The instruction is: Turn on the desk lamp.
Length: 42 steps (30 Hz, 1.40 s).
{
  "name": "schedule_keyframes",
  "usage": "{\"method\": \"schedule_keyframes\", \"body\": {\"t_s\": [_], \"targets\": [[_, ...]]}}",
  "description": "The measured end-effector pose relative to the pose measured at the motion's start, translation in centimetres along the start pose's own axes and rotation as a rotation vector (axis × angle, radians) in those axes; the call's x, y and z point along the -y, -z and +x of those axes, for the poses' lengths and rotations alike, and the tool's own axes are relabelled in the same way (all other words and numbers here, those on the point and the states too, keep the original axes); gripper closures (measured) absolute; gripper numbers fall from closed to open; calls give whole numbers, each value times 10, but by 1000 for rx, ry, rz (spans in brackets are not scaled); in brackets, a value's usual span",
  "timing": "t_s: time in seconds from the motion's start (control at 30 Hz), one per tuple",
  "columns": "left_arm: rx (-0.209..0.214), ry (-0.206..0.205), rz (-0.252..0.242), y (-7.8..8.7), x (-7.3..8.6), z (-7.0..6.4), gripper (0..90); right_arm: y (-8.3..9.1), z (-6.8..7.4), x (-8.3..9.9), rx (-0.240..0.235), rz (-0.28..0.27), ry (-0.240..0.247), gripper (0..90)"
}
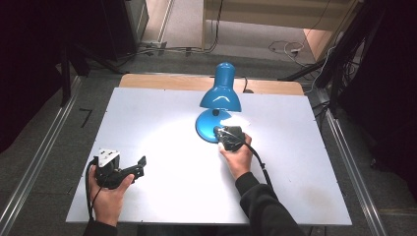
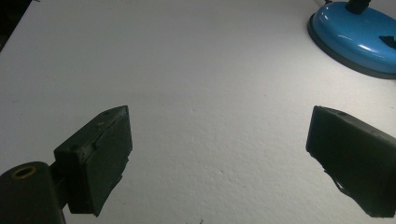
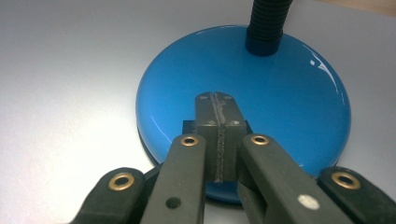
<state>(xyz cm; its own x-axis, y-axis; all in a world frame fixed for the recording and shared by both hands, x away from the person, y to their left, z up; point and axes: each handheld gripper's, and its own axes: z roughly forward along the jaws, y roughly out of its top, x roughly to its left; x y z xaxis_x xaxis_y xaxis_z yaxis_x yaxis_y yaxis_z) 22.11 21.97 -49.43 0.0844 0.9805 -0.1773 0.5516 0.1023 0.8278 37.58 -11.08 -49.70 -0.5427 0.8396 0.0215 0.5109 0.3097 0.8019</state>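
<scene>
A blue desk lamp stands at the back middle of the white board (image 1: 162,128), its shade (image 1: 221,91) pointing down over its round base (image 1: 205,127) and throwing light on the board. My right gripper (image 1: 218,131) is shut, jaws pressed flat together with nothing between them. In the right gripper view its tips (image 3: 215,100) lie over a small black block (image 3: 188,127) on top of the base (image 3: 289,93), in front of the black flexible neck (image 3: 266,28). My left gripper (image 1: 140,164) rests open at the board's front left, jaws (image 2: 219,154) wide apart over bare board, the lamp base (image 2: 355,39) far off.
The board lies on a wooden table (image 1: 162,81) whose far edge shows behind the lamp. Metal rails (image 1: 34,162) run along both sides. Cables (image 1: 285,47) lie on the floor beyond, and dark stands (image 1: 69,54) flank the table.
</scene>
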Motion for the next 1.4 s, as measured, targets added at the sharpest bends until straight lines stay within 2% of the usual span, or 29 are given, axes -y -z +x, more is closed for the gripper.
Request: {"method": "schedule_keyframes", "body": {"t_s": [0.13,0.3,0.43,0.53,0.73,1.0,1.4], "targets": [[1,0,2,-1,0,0,77,5,-1,-2,-16,-8,-6,840],[1,-1,2,0,0,-1,77,13,-4,-5,-44,-16,-24,760],[-1,0,2,0,0,0,77,17,-5,-5,-75,-21,-36,653],[-1,-1,2,0,0,0,77,21,-6,-6,-89,-21,-24,572],[0,2,2,0,0,0,77,24,-7,-6,-124,8,-31,386],[0,5,3,0,0,0,77,31,-10,-3,-128,16,-43,271],[5,5,4,-1,0,-1,77,44,-16,1,-106,15,-23,239]]}}
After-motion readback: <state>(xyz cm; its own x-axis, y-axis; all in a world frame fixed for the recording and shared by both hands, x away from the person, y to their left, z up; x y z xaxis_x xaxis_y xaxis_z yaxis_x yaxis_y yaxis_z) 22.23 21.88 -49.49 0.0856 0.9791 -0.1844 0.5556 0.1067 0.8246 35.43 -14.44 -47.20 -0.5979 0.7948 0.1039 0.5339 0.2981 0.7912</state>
